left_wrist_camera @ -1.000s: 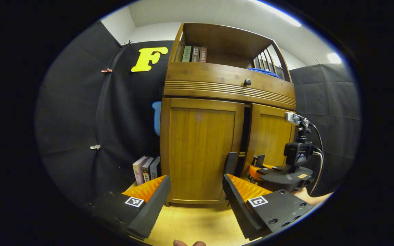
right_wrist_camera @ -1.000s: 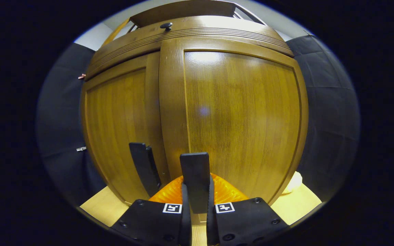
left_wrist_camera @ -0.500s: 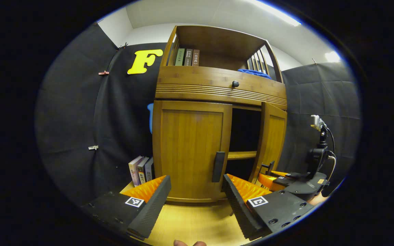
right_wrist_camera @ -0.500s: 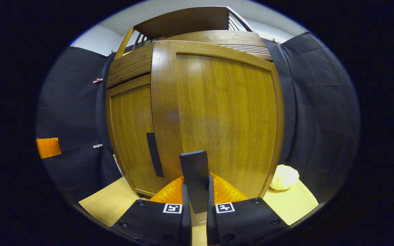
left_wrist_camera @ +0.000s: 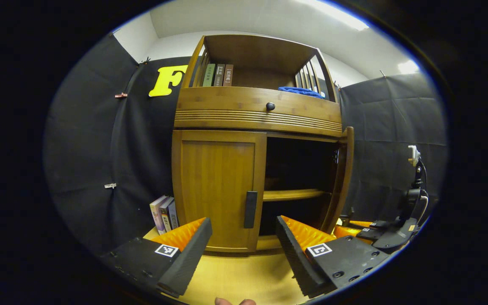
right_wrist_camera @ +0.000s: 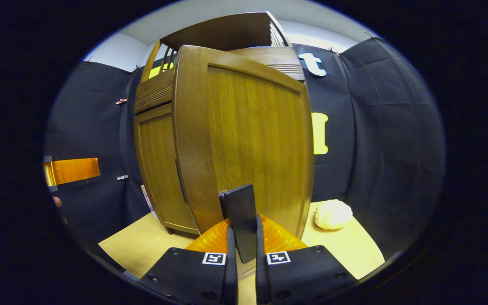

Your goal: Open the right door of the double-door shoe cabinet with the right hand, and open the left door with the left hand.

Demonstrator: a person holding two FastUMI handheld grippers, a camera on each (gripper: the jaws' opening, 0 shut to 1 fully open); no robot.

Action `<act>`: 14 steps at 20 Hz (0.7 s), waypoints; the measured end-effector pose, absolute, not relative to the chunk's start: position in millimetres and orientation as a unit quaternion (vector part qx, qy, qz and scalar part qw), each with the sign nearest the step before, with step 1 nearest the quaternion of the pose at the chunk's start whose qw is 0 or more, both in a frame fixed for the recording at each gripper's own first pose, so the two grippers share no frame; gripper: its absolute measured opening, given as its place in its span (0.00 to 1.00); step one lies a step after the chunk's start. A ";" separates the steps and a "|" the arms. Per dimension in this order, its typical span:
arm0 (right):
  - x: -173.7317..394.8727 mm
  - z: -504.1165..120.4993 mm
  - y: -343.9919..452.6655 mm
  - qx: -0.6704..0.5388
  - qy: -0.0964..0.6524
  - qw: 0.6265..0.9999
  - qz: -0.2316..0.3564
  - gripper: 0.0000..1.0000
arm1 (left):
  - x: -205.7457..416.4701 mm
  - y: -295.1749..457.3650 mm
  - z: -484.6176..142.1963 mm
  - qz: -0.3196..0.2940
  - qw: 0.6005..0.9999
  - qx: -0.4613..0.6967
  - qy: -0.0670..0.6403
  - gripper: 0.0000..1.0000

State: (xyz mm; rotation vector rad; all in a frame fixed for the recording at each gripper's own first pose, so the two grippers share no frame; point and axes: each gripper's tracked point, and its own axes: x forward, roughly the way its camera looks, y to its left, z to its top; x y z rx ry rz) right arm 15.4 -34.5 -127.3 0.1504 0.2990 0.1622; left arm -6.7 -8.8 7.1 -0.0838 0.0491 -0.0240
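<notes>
The shoe cabinet (left_wrist_camera: pixel 256 114) is glossy, grainy brown wood and stands on a pale wooden bench (left_wrist_camera: pixel 235 275). Its right door (right_wrist_camera: pixel 248 144) is swung wide out, a flat framed panel with a raised border. The right claw (right_wrist_camera: pixel 244 237) is pressed together on that door's handle (right_wrist_camera: pixel 240 212), a flat dark upright bar, both fingers squeezing it. In the left gripper view that door (left_wrist_camera: pixel 341 178) shows nearly edge-on, so just a thin curved strip. Behind it the inside is pretty dark, only one plank shelf (left_wrist_camera: pixel 292 194) catches light.

The left door (left_wrist_camera: pixel 218 186) is shut flush, same framed panel, with its own slim dark handle (left_wrist_camera: pixel 250 209) by the inner edge. The left claw (left_wrist_camera: pixel 244 250) sits spread wide in front of it, touching nothing, ribbed fingers (left_wrist_camera: pixel 187 258) apart.

Above the doors runs a grooved drawer front with a small round knob (left_wrist_camera: pixel 270 106). The top shelf holds three upright books (left_wrist_camera: pixel 217 75) and something blue and crumpled (left_wrist_camera: pixel 301 91), can't tell what. More books (left_wrist_camera: pixel 163 212) lean beside the cabinet, partly cut off by it. A pale lumpy round thing (right_wrist_camera: pixel 333 214) sits on the bench; I can't tell what it is.
</notes>
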 end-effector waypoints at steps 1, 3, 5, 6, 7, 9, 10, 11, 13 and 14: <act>11.1 -126.7 -43.9 0.071 0.152 0.983 0.076 0.20 | -6.7 -16.9 6.7 -0.013 0.998 -0.049 0.025 0.95; 4.3 -125.3 -61.0 0.064 0.155 0.983 0.070 0.19 | -6.6 -33.1 8.2 -0.017 0.998 -0.059 0.030 0.94; -2.3 -125.6 -77.6 0.066 0.157 0.983 0.064 0.19 | -6.0 -43.2 10.9 -0.016 0.998 -0.059 0.032 0.94; -4.4 -125.6 -87.2 0.071 0.159 0.983 0.058 0.19 | -6.4 -48.1 11.6 -0.015 0.998 -0.057 0.031 0.94; -6.3 -125.5 -95.7 0.079 0.160 0.982 0.055 0.19 | -5.8 -52.3 12.3 -0.013 0.998 -0.055 0.032 0.94; -8.6 -126.1 -105.8 0.100 0.166 0.979 0.055 0.18 | -4.3 -63.6 10.0 -0.015 0.997 -0.060 0.037 0.95; -8.8 -128.4 -111.1 0.105 0.169 0.979 0.054 0.18 | -3.4 -70.6 10.3 -0.018 0.997 -0.064 0.039 0.94; -10.2 -129.5 -116.5 0.104 0.169 0.979 0.051 0.17 | -3.1 -76.9 9.9 -0.019 0.997 -0.065 0.041 0.94; -12.5 -130.1 -130.9 0.097 0.167 0.980 0.044 0.15 | -1.2 -85.5 10.2 -0.020 0.997 -0.064 0.042 0.94; -12.5 -130.2 -136.7 0.095 0.168 0.980 0.043 0.15 | -0.2 -89.1 11.6 -0.020 0.997 -0.063 0.042 0.94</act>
